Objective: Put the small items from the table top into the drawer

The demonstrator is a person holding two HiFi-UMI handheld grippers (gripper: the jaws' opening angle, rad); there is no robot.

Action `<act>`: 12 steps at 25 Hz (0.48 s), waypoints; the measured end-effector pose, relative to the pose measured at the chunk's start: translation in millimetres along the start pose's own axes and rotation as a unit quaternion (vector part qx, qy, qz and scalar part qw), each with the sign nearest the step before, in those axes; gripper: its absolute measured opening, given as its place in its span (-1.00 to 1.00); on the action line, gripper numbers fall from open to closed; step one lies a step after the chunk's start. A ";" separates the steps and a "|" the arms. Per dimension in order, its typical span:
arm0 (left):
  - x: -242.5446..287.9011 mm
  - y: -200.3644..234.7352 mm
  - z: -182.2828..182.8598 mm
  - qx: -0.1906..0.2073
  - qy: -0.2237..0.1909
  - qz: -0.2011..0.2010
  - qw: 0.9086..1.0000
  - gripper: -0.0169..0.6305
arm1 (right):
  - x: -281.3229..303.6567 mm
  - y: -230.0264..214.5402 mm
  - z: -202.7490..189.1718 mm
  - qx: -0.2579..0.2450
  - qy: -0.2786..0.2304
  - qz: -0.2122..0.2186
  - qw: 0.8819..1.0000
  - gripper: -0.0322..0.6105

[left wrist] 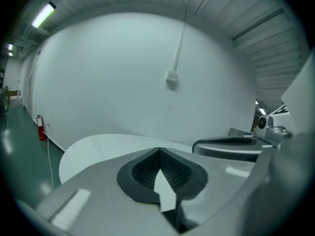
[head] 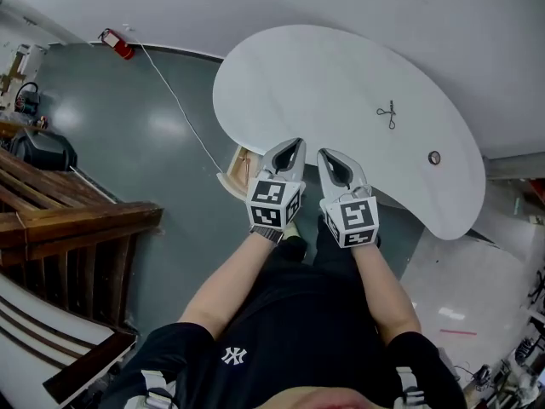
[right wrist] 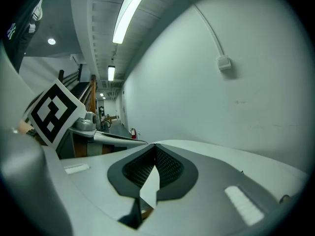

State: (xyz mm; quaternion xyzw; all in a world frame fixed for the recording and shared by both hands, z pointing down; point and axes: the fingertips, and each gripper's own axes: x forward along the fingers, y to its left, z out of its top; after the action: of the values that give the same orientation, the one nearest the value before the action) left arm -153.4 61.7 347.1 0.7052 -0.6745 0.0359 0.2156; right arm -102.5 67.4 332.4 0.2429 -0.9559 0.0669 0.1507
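Head view: thin dark scissors [head: 389,114] lie on white table [head: 315,75].

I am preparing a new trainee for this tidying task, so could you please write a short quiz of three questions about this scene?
1. Multiple choice: how many small items lie on the table? A) one B) two C) five
2. True or false: the drawer beneath the table's edge is pulled open.
3. Fill in the missing word: the jaws of the left gripper and the right gripper are both ____, with nothing between them.

Key
1. B: a scissors-like item and a round item.
2. True.
3. shut
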 end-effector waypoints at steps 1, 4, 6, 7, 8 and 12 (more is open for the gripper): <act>4.4 -8.4 3.6 0.005 -0.002 -0.011 1.000 -0.95 | -4.7 -5.5 1.9 0.000 -0.003 -0.008 1.000 -0.83; 18.5 -32.9 9.3 0.018 -0.004 -0.041 0.999 -0.95 | -19.8 -24.7 3.7 0.002 -0.006 -0.034 0.999 -0.83; 28.0 -49.8 10.6 0.024 -0.003 -0.059 0.998 -0.95 | -30.1 -38.7 3.4 0.005 -0.007 -0.048 0.999 -0.83; 32.3 -57.6 11.3 0.027 -0.003 -0.067 0.997 -0.95 | -34.6 -45.2 3.4 0.006 -0.008 -0.054 0.998 -0.83; 36.5 -64.7 12.3 0.030 -0.003 -0.074 0.997 -0.95 | -38.5 -51.3 3.4 0.007 -0.009 -0.060 0.998 -0.83; 52.7 -87.4 15.0 0.037 -0.001 -0.095 0.995 -0.95 | -49.3 -73.9 1.4 0.012 -0.008 -0.076 0.997 -0.83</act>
State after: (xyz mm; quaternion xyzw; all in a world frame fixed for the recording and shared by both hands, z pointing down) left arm -67.9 6.8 329.2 0.7738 -0.6025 0.0393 0.1915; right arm -25.8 24.6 319.3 0.3169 -0.9351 0.0646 0.1450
